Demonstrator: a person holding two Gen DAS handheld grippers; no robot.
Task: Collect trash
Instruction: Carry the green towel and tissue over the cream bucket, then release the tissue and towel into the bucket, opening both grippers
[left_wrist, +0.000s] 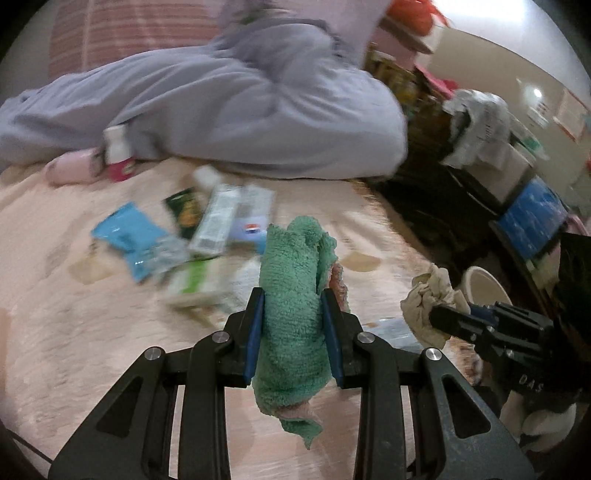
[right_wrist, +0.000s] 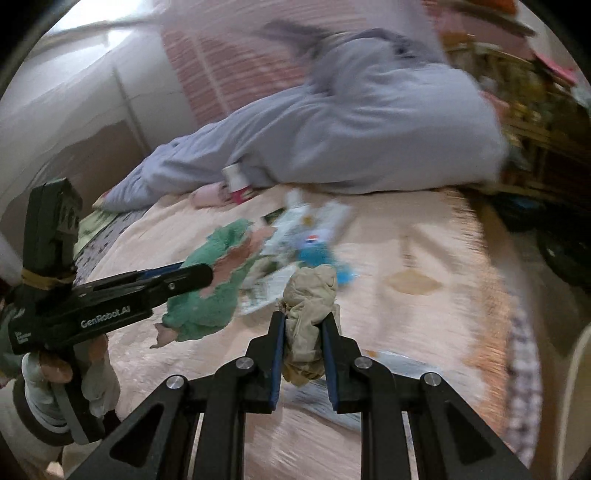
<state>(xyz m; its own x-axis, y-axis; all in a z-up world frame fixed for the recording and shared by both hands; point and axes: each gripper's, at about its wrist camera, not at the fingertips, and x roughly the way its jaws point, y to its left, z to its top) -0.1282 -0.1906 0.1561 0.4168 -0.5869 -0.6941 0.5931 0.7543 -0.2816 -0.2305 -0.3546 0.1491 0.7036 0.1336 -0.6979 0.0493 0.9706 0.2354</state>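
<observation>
My left gripper (left_wrist: 293, 299) is shut on a fluffy green cloth (left_wrist: 291, 280) with a pink underside, held up over the peach blanket (left_wrist: 74, 332). My right gripper (right_wrist: 303, 317) is shut on a crumpled beige rag (right_wrist: 308, 295), also lifted off the bed. In the left wrist view the right gripper (left_wrist: 436, 317) shows at the right with the beige rag (left_wrist: 424, 295) in it. In the right wrist view the left gripper (right_wrist: 207, 275) shows at the left, clamping the green cloth (right_wrist: 207, 295). Several wrappers and packets (left_wrist: 207, 229) lie strewn on the blanket beyond both grippers.
A grey-lilac duvet (left_wrist: 221, 110) is heaped at the back of the bed, with a white-and-pink bottle (left_wrist: 118, 155) against it. A white bin rim (left_wrist: 484, 291) stands off the bed's right edge, beside dark cluttered furniture (left_wrist: 461, 184). A gloved hand (right_wrist: 55, 373) holds the left gripper.
</observation>
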